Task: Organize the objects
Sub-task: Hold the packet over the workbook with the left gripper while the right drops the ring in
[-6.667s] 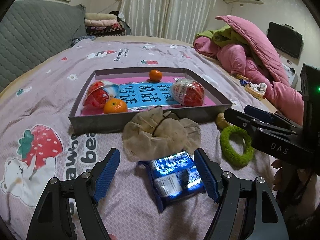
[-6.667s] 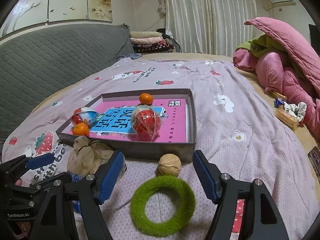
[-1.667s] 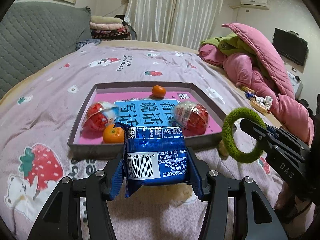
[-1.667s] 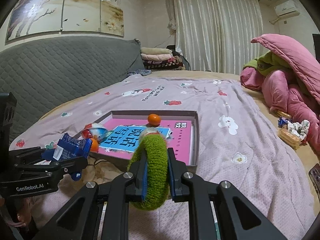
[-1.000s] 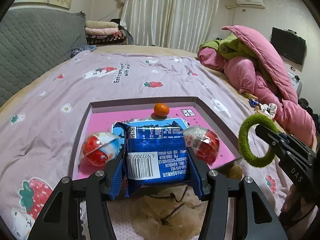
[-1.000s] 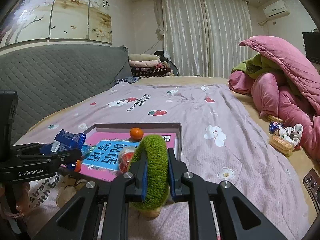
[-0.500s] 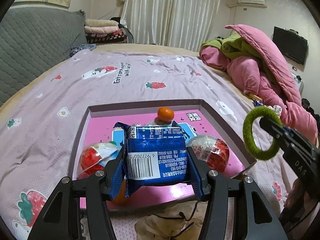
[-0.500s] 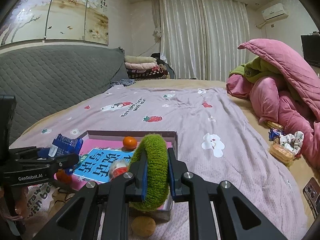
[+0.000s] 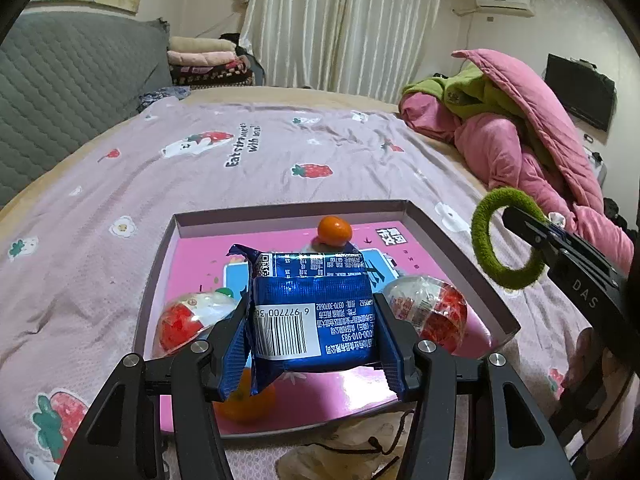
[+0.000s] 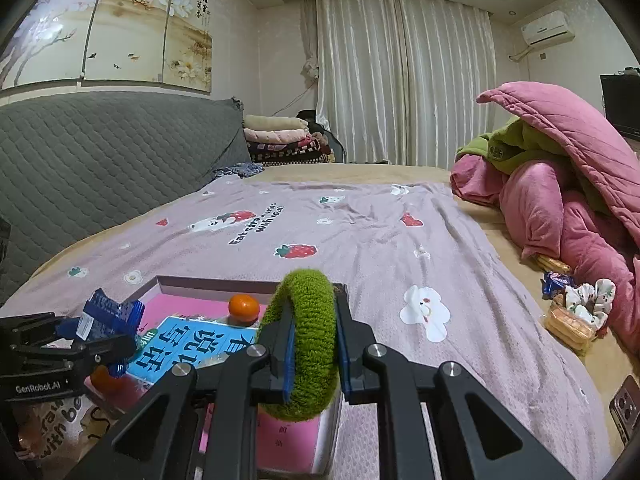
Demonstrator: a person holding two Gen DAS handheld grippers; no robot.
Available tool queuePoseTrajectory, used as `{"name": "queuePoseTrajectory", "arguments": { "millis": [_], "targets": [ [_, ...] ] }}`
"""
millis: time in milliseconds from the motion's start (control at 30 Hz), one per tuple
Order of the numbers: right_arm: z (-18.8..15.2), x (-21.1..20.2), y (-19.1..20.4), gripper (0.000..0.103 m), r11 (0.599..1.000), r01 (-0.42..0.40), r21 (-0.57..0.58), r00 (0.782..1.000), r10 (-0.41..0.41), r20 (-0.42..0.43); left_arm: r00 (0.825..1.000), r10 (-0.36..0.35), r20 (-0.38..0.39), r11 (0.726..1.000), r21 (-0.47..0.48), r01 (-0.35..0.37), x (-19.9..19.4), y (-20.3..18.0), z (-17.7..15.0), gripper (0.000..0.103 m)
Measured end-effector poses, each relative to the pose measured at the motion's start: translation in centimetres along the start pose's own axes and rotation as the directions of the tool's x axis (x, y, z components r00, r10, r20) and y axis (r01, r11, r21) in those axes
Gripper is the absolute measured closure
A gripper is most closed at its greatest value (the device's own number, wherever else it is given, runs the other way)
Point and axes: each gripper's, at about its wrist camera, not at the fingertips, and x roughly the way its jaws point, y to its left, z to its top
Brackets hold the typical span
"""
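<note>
At the left of the left wrist view, one red-and-white wrapped egg (image 9: 192, 320) lies against the left wall of the grey tray (image 9: 158, 264), with an orange (image 9: 246, 404) just in front of it, partly hidden under the left gripper (image 9: 312, 332). That gripper's jaws are clamped on the sides of a blue snack packet (image 9: 314, 312), which it holds in the air above the near half of the tray, over the pink book cover (image 9: 192, 256) lining the floor. Farther back a small orange (image 9: 334, 231) sits near the far wall, and a second wrapped egg (image 9: 432, 312) rests by the right wall. Right of that, the right gripper (image 10: 314, 344) is squeezed tight on a green fuzzy ring (image 9: 506, 236), which stands on edge between its blue pads and hangs above the tray's right rim (the far corner, seen from its own camera).

The risks, as I judge them: the packet is glossy and crinkled, so if released from this height it may land on the orange or an egg and slide or tip out over the low near wall. The ring could roll if dropped on edge, or catch the rim and fall outside onto the bedsheet (image 9: 280, 152). Both grippers are converging on one small tray, so they might also bump each other.
</note>
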Motion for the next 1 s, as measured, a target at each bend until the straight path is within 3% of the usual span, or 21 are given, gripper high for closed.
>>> {"name": "queuePoseTrajectory", "arguments": {
  "millis": [1000],
  "targets": [
    [-2.2, 1.2, 1.1, 0.086, 0.998, -0.002, -0.06, 0.996, -0.003, -0.086, 0.992, -0.061, -0.112, 0.997, 0.031, 0.065, 3.2, -0.6, -1.7, 0.045]
  ]
}}
